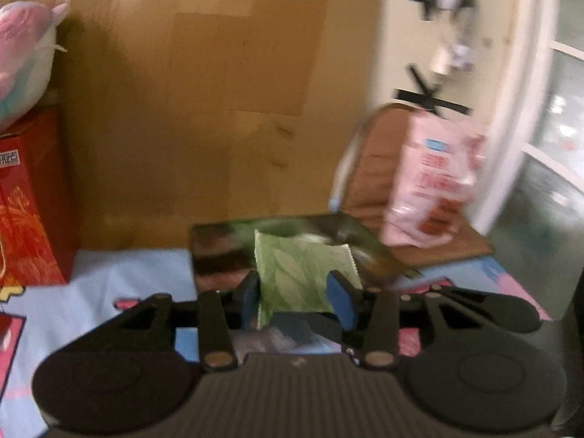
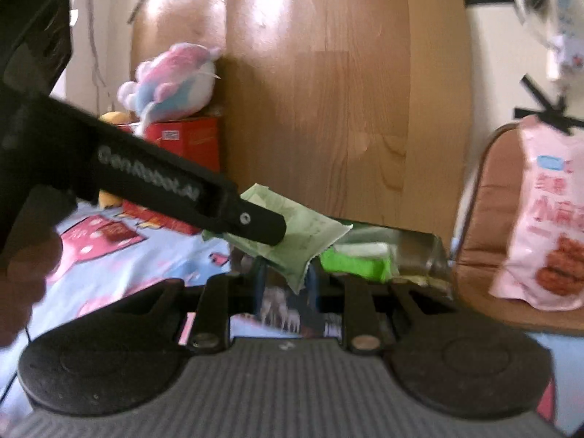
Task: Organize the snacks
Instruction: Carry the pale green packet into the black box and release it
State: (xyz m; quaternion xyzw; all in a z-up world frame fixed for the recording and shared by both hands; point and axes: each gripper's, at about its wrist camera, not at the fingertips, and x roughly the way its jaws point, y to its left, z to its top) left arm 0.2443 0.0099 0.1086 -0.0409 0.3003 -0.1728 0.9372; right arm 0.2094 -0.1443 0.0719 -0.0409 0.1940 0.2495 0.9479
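My left gripper (image 1: 297, 297) is shut on a pale green leaf-print snack packet (image 1: 295, 273), which stands upright between its blue pads. The right wrist view shows the same green packet (image 2: 306, 233) held in the air by the left gripper's finger (image 2: 255, 221), just in front of a shiny metal tray (image 2: 419, 252). That tray (image 1: 215, 255) lies behind the packet and holds a bright green packet (image 2: 350, 266). My right gripper (image 2: 287, 284) has its jaws narrow on a dark packet with white print (image 2: 288, 310). The green packet's lower corner hangs at its fingertips.
A pink snack bag (image 2: 547, 219) leans on a brown chair (image 2: 485, 200) to the right. A red box (image 2: 189, 138) with a plush toy (image 2: 171, 80) on it stands at the left. A wooden board (image 2: 328, 91) rises behind the tray. A printed blue cloth (image 2: 127, 255) covers the table.
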